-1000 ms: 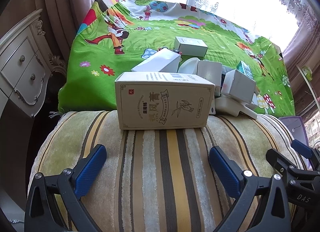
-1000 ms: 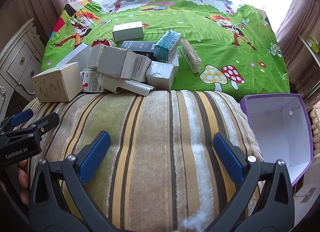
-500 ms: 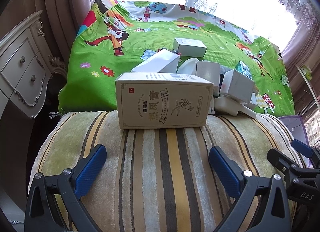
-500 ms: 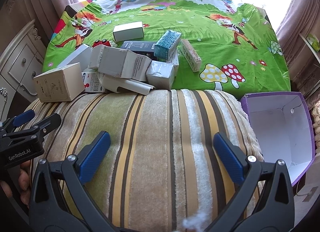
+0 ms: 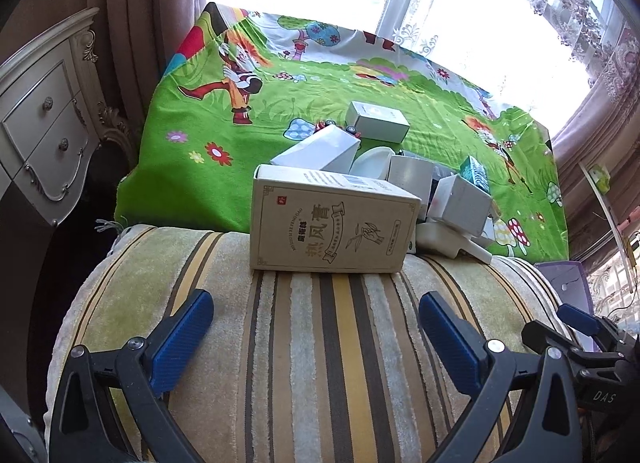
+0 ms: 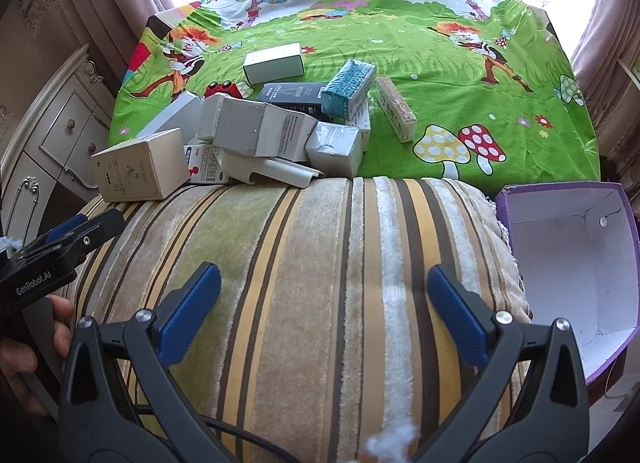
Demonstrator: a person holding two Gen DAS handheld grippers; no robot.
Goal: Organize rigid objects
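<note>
A beige box with Chinese print (image 5: 332, 231) (image 6: 140, 171) lies at the far edge of the striped cushion (image 5: 320, 343) (image 6: 320, 283). Behind it, several white, grey, teal and dark boxes (image 6: 280, 123) (image 5: 400, 167) are heaped on the green cartoon cloth (image 6: 440, 63). A slim beige box (image 6: 394, 107) and a white box (image 6: 274, 62) lie apart from the heap. My left gripper (image 5: 316, 331) hangs open above the cushion, short of the beige box. My right gripper (image 6: 324, 303) is open too, empty, over the cushion's middle.
An open purple carton with a white inside (image 6: 572, 263) stands at the cushion's right end. A cream drawer cabinet (image 5: 44, 127) and curtains (image 5: 132, 23) stand on the left. A hand (image 6: 28, 347) holds the left gripper's handle. A bright window lies behind the table.
Both grippers have edged slightly forward and up; the boxes sit a little lower in view. Nothing was taken hold of or moved.
</note>
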